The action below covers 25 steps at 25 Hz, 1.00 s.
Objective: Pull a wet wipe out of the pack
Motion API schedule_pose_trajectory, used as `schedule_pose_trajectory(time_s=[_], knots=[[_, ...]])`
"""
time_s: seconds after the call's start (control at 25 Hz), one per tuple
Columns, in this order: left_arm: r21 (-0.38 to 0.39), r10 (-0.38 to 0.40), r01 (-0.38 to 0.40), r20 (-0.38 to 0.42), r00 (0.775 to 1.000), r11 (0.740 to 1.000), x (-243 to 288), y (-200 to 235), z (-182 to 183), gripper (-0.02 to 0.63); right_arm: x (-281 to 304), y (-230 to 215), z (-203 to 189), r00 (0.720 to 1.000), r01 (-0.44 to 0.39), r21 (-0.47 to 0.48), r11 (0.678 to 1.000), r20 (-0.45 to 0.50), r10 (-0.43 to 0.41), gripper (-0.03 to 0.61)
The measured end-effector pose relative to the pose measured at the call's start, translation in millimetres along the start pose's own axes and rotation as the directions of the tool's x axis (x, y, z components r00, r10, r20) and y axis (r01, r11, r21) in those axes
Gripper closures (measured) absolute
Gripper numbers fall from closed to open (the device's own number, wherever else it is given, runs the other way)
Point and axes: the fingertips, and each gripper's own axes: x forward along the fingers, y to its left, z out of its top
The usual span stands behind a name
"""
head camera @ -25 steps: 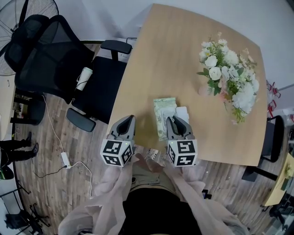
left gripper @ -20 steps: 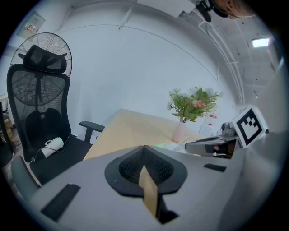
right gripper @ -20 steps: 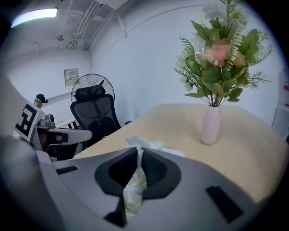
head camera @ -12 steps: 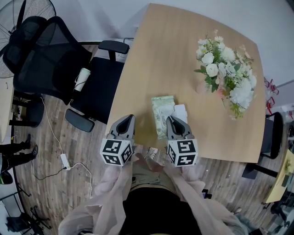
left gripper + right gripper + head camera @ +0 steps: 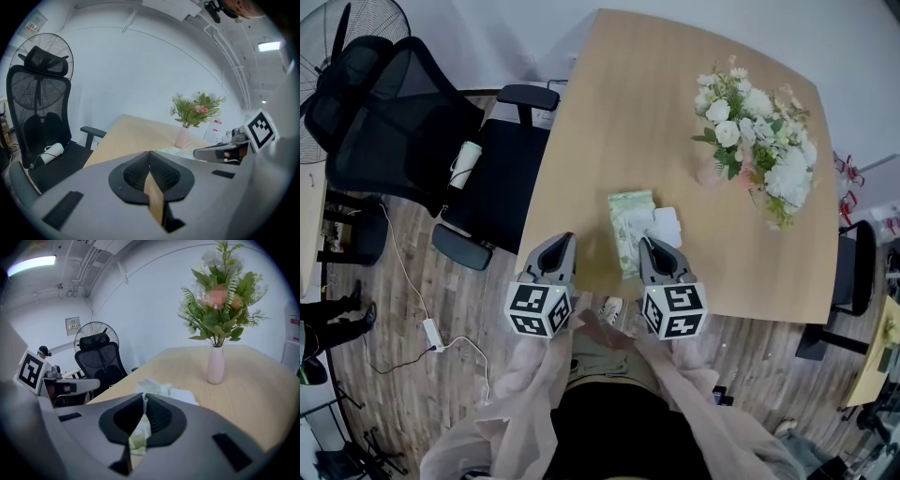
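while the right tongs (image 5: 142, 397) are sitting pinched together at the near end of the pack (image 5: 626, 220), the grab step is looking done and the pull is not starting yet. a crumpled white tuft, looking like the wet wipe (image 5: 149, 386), is poking up right at the tips and a thin white edge seems to be caught between them, so i'm reading it as gripped, though only just. the pack is lying flat on the surface (image 5: 619, 112) near its front edge, with its white lid flap (image 5: 667, 225) lying open just beside it on the right. the left tongs (image 5: 150, 153) are also closed and holding nothing; only bare wood is showing through their gap. they are hanging over the surface's left edge, apart from the pack, not pinning it.

next move is calling for drawing the right tongs up and back so the sheet is sliding out. the pack is looking light, so it is likely lifting along unless the left tongs are pressing it down first.

around: a vase of flowers (image 5: 750, 141) is standing farther back on the right, well apart. an office chair (image 5: 412, 122) and a fan (image 5: 337, 28) are sitting off to the left on the floor. nothing is blocking the pull path.
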Motion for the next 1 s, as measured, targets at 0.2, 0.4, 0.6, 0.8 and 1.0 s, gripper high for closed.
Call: schedule_pose_trajectory(time_s=[0.2, 0.4, 0.6, 0.8, 1.0], knots=[[-0.003, -0.013, 0.013, 0.01, 1.0, 1.0, -9, -1, -2, 0.603, -7, 5, -4, 1.0, 0.019, 0.007, 1.0, 0.005, -0.019, 0.56], [0.0, -0.025, 0.025, 0.014, 1.0, 1.0, -17, 3, 2, 0.603, -12, 11, -1, 0.999, 0.044, 0.006, 0.999, 0.016, -0.044, 0.56], [0.018, -0.045, 0.045, 0.008, 0.999, 0.999, -23, 4, 8, 0.603, -18, 13, 4, 0.997, 0.076, 0.023, 0.997, 0.029, -0.077, 0.56], [0.031, -0.061, 0.061, 0.004, 0.998, 0.998, -30, 7, 15, 0.603, -23, 20, 5, 0.994, 0.099, 0.039, 0.994, 0.031, -0.1, 0.56], [0.036, -0.074, 0.074, 0.006, 0.997, 0.997, -34, 7, 20, 0.603, -27, 22, 7, 0.992, 0.119, 0.044, 0.992, 0.034, -0.12, 0.56]])
